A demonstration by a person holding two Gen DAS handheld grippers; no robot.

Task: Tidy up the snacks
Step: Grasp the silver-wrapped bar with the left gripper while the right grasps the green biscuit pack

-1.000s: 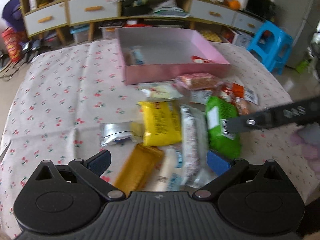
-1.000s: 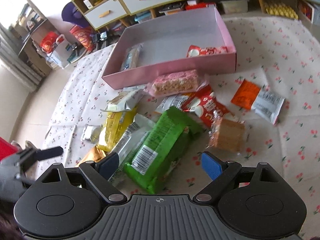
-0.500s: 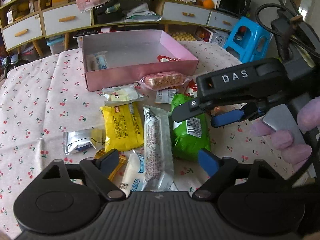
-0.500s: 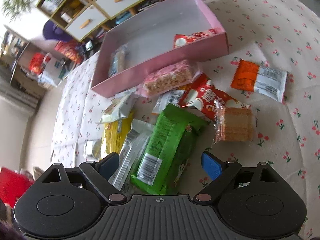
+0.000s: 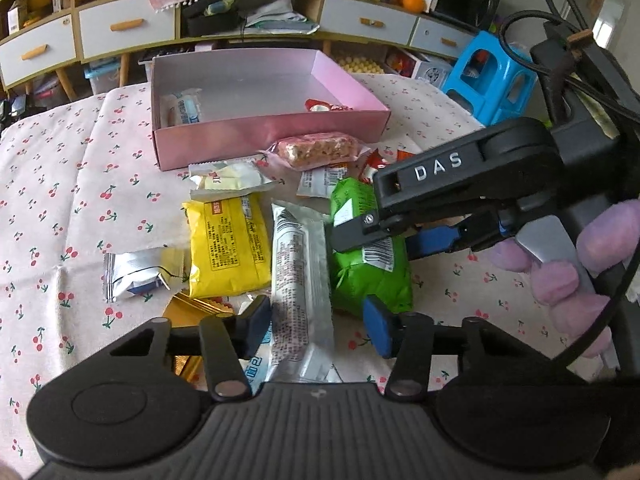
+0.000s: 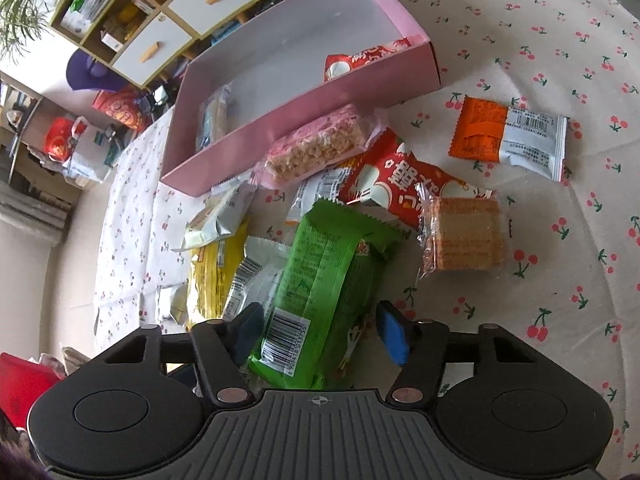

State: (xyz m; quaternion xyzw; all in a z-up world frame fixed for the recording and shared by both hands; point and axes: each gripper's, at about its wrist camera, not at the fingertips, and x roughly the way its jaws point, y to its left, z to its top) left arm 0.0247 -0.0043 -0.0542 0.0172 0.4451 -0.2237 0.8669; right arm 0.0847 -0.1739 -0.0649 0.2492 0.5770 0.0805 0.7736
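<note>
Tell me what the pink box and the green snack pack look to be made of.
Pink box: seemingly thin cardboard, matte; flat folded walls with crisp edges.
Green snack pack: likely plastic film, slightly glossy; crimped zigzag end seal, wrinkles, printed barcode.

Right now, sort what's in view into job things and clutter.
Job:
pink box
green packet, right gripper closing around it
silver packet, left gripper closing around it
yellow packet

Clutter:
blue stool
drawers
oranges

A lived-in home room is showing: a cherry-print tablecloth (image 5: 60,184) is covering the table, a cluttered drawer sideboard (image 5: 120,28) is running along the top, oranges (image 5: 412,0) sitting upper right.
</note>
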